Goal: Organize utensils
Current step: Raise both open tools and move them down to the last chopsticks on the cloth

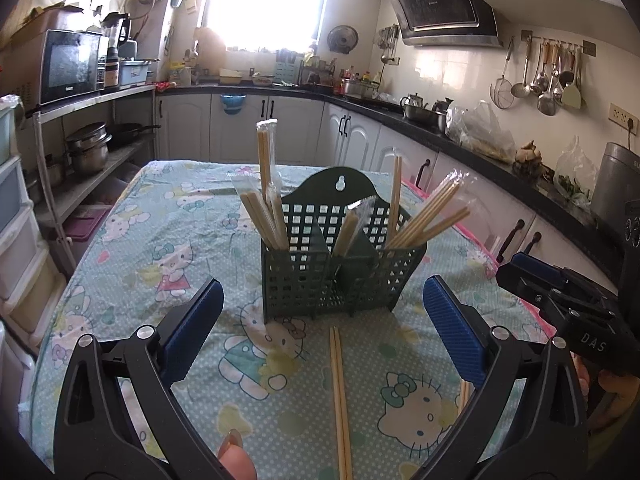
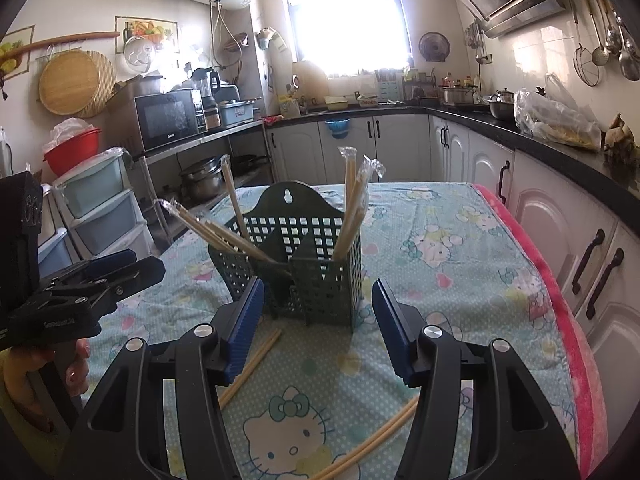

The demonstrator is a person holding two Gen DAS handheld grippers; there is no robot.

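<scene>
A dark green slotted utensil holder (image 1: 340, 264) stands on the table and holds several wrapped and bare wooden chopsticks (image 1: 266, 216). It also shows in the right wrist view (image 2: 308, 264). A bare chopstick pair (image 1: 340, 400) lies on the cloth in front of it, between the fingers of my left gripper (image 1: 320, 312), which is open and empty. My right gripper (image 2: 318, 320) is open and empty, just short of the holder. One loose pair (image 2: 252, 364) lies by its left finger, another (image 2: 372, 444) by its right finger. The right gripper also shows in the left wrist view (image 1: 560, 300).
The table carries a Hello Kitty cloth (image 1: 168, 240) with a pink edge (image 2: 552, 320) on the right. White cabinets (image 2: 560, 240) and a dark counter run along the right. A shelf with a microwave (image 1: 72, 64) and plastic drawers (image 2: 100, 208) stand on the left.
</scene>
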